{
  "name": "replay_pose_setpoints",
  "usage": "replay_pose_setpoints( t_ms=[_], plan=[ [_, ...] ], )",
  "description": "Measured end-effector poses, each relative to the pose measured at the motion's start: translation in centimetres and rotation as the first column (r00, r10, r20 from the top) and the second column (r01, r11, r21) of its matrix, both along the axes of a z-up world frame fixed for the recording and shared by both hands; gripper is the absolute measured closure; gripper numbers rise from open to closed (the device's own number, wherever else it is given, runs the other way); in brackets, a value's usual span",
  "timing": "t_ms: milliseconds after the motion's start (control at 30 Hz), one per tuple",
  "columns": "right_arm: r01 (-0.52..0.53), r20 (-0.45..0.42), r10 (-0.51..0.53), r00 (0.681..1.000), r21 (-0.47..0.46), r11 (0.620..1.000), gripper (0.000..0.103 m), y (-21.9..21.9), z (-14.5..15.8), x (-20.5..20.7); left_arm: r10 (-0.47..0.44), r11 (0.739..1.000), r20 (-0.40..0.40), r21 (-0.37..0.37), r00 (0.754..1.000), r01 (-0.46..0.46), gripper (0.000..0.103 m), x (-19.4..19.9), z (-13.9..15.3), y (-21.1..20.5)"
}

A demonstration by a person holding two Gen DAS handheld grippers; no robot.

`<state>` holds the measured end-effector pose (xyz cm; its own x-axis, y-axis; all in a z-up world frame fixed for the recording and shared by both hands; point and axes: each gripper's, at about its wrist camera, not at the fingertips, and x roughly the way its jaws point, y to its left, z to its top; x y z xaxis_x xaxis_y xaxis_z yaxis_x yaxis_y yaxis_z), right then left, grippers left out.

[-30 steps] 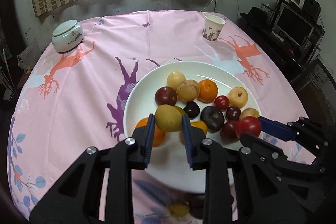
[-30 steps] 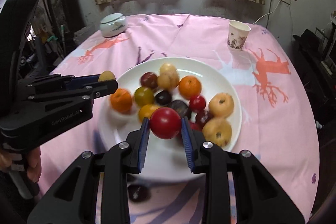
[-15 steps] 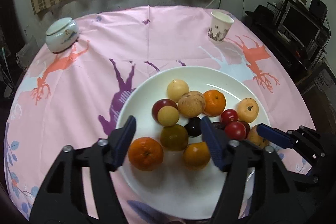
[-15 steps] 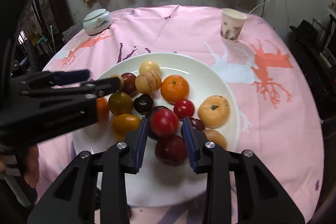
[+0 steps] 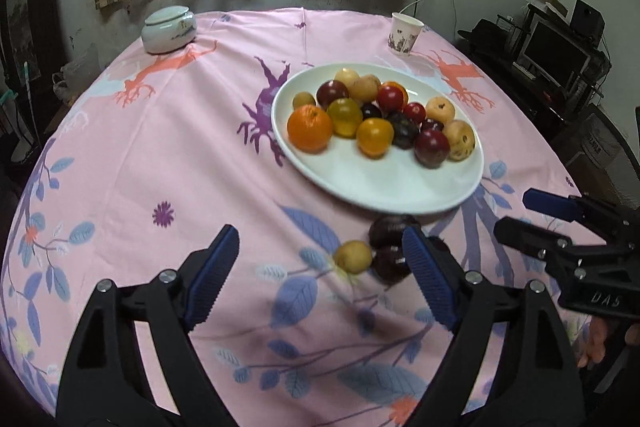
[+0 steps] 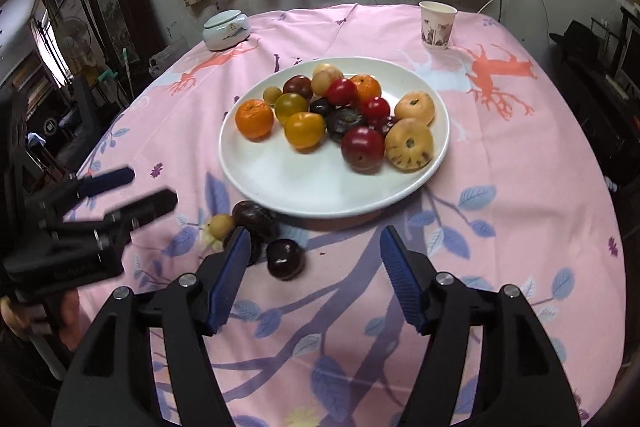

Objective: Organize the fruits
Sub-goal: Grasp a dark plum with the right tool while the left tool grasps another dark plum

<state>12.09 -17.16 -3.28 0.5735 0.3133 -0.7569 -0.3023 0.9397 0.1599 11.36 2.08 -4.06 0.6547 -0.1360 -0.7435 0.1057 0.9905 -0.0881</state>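
Observation:
A white plate on the pink tablecloth holds several fruits: oranges, yellow, red and dark ones. In front of the plate a small yellow fruit and dark plums lie on the cloth. My left gripper is open and empty, low over the cloth near these loose fruits. My right gripper is open and empty, just right of a dark plum. Each gripper shows in the other's view, the right and the left.
A paper cup stands at the back right of the round table. A lidded white ceramic jar stands at the back left. Shelves with a monitor are off the right side.
Both grippers let go of their fruits onto the plate, opened wide and pulled back toward the table's near edge. The red fruit now rests in the pile.

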Motion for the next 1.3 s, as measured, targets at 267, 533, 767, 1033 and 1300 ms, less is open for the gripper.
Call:
replay_pose_setpoints(
  t_ms=[267, 533, 767, 1033, 1300],
  plan=[
    [-0.016, -0.019, 0.016, 1.0, -0.009, 1.0, 0.035, 1.2, -0.2, -0.8, 0.041, 0.999, -0.062, -0.01, 0.997, -0.041, 0.017, -1.4, -2.2, 1.8],
    [-0.074, -0.041, 0.07, 0.997, -0.08, 0.994, 0.035, 2.8, -2.9, -0.7, 0.03, 1.0, -0.061, -0.003, 0.998, -0.03, 0.017, -2.0, -2.6, 1.8],
    [-0.093, -0.082, 0.085, 0.993, -0.099, 0.991, 0.059, 4.1, -5.5, 1.3, 0.036, 0.999, -0.074, -0.007, 0.997, -0.036, 0.017, -2.2, -3.0, 2.3],
    [-0.102, -0.069, 0.096, 0.993, -0.079, 0.992, 0.073, 4.2, -5.5, 0.9, 0.017, 1.0, -0.102, 0.004, 0.995, -0.017, 0.017, -1.6, -3.7, 1.3],
    [-0.021, -0.057, 0.019, 0.998, -0.045, 0.999, 0.073, 0.5, -4.4, -0.7, -0.063, 0.998, -0.137, -0.003, 0.989, 0.064, 0.023, -0.9, -4.6, -2.6]
  ],
)
